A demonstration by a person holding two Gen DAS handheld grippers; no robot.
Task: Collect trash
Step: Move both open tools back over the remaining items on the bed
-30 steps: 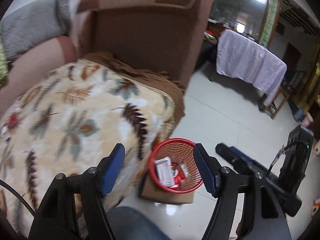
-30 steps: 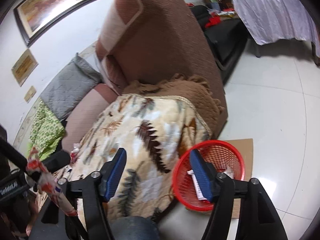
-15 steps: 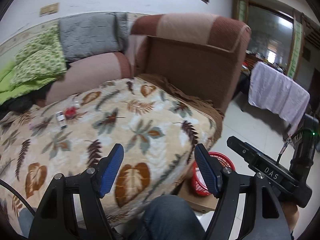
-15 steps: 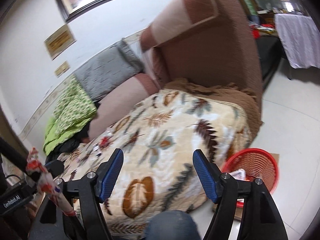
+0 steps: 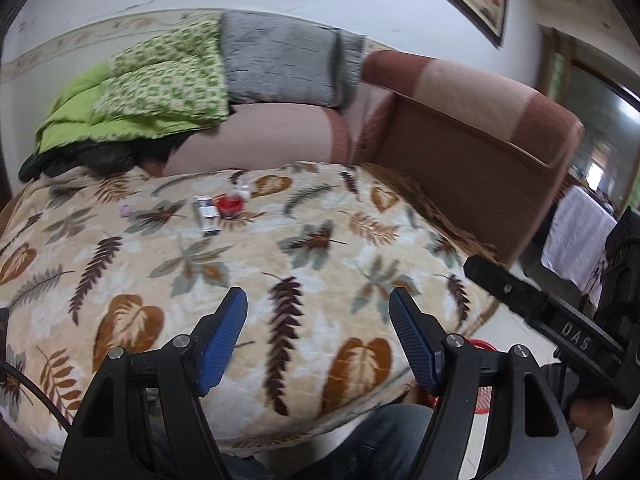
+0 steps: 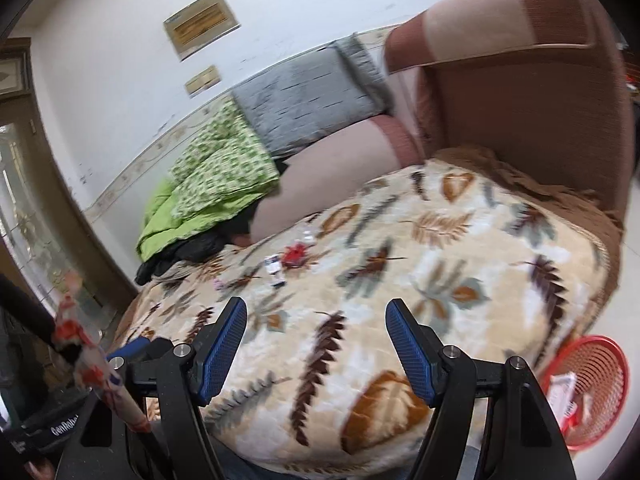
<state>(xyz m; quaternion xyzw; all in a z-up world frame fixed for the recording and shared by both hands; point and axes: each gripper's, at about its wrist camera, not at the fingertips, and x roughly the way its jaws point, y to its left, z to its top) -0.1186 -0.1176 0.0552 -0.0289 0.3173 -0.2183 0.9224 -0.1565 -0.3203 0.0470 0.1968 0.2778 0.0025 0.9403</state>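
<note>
Left tongs (image 5: 318,336): jaws wide, nothing between them, hovering over the near edge of the leaf-print blanket (image 5: 320,280). Right tongs (image 6: 316,340): also wide and empty.

Trash lies far side of the blanket, left of centre, well apart from both tongs. Left to right:
- small pink scrap (image 5: 125,210), too blurred to identify.
- flat white packet (image 5: 206,215), probably thin card: light, fairly stiff, crushable. I would take it across the short edges, jaws low, as the plush pile will give underneath.
- crumpled red wrapper (image 5: 229,205), just beside the packet, possibly touching. Judged soft, near weightless, slippery film; pinch the bunched middle.
- clear scrap (image 5: 244,191) beyond it, hard to make out.

Red basket (image 6: 592,388) stands on the floor at the blanket's right corner, already holding some wrappers.
</note>
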